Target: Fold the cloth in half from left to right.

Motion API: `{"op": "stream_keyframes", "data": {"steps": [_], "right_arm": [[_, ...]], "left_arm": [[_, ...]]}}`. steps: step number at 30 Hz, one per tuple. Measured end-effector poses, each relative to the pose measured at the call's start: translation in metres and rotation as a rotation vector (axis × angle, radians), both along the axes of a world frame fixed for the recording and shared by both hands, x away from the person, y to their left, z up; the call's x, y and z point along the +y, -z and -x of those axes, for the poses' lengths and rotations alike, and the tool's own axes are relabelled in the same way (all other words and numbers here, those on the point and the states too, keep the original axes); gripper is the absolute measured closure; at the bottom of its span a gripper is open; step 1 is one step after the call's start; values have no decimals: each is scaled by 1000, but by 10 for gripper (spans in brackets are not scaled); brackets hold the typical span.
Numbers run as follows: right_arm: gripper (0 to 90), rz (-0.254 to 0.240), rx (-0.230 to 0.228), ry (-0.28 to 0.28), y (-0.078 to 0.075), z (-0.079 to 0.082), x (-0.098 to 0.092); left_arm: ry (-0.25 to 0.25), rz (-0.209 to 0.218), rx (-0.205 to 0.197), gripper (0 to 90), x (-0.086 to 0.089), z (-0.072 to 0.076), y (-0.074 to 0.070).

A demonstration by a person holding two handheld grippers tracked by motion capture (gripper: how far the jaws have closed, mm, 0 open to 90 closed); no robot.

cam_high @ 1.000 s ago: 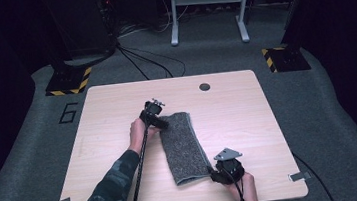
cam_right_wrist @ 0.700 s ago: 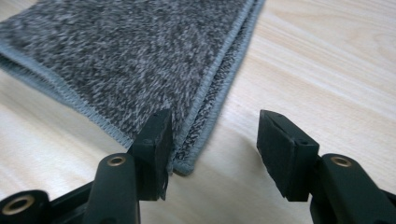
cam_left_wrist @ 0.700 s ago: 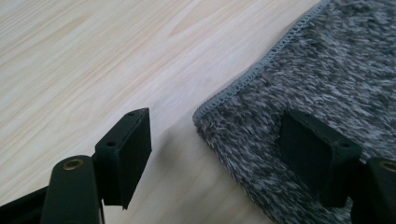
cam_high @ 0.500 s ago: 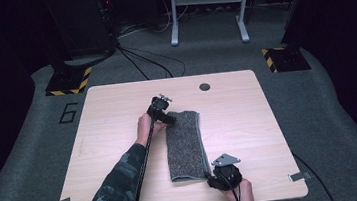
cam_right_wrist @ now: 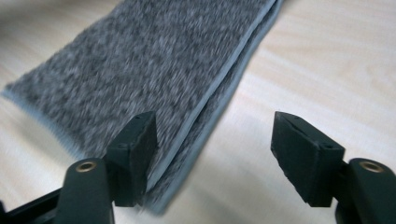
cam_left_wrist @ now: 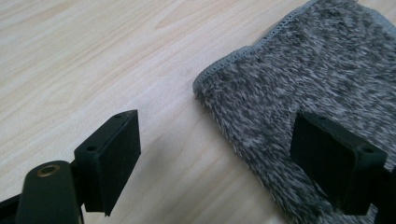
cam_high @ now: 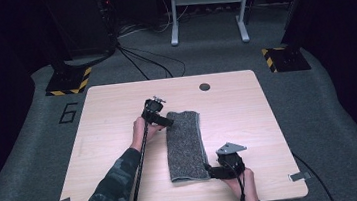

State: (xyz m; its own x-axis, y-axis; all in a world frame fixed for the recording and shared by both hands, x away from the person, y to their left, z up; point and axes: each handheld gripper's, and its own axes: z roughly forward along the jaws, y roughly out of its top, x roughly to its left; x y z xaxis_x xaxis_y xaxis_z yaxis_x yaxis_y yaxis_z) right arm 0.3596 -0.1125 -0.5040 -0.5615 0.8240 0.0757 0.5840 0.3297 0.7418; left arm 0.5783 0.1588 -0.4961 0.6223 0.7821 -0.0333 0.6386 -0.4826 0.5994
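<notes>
Towel, grey, folded into a long strip, lies flat mid-counter. Left tongs gape over its far corner, right tongs gape astride its near layered edge. Risk: right closing catches one layer only, so fold peels open; left pad may drag pile and skew strip.

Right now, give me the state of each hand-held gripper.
Left hand-held gripper: open, holding nothing, at the grey towel's far corner.
Right hand-held gripper: open, straddling its near edge.
</notes>
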Motion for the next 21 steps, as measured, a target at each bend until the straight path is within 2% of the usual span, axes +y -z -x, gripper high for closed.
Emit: {"op": "stream_keyframes", "data": {"steps": [1,4,7,11,15,21], "right_arm": [[303,-5,0,-4,-1,-3,0],[267,-10,-10,-25,-9,-20,-2],[234,-23,-12,-33,-15,-35,-2],[210,-7,-13,-40,-22,-61,-2],[190,-22,-5,-49,-30,-88,0],[177,-35,44,-40,-31,-130,7]], "left_arm": [[-3,14,3,161,2,0,0],[-7,11,6,156,6,1,-2],[-22,37,6,155,8,2,-4],[-33,46,-5,153,8,1,-5],[-30,25,-14,155,5,0,-5],[-42,51,11,156,4,-8,0]]}}
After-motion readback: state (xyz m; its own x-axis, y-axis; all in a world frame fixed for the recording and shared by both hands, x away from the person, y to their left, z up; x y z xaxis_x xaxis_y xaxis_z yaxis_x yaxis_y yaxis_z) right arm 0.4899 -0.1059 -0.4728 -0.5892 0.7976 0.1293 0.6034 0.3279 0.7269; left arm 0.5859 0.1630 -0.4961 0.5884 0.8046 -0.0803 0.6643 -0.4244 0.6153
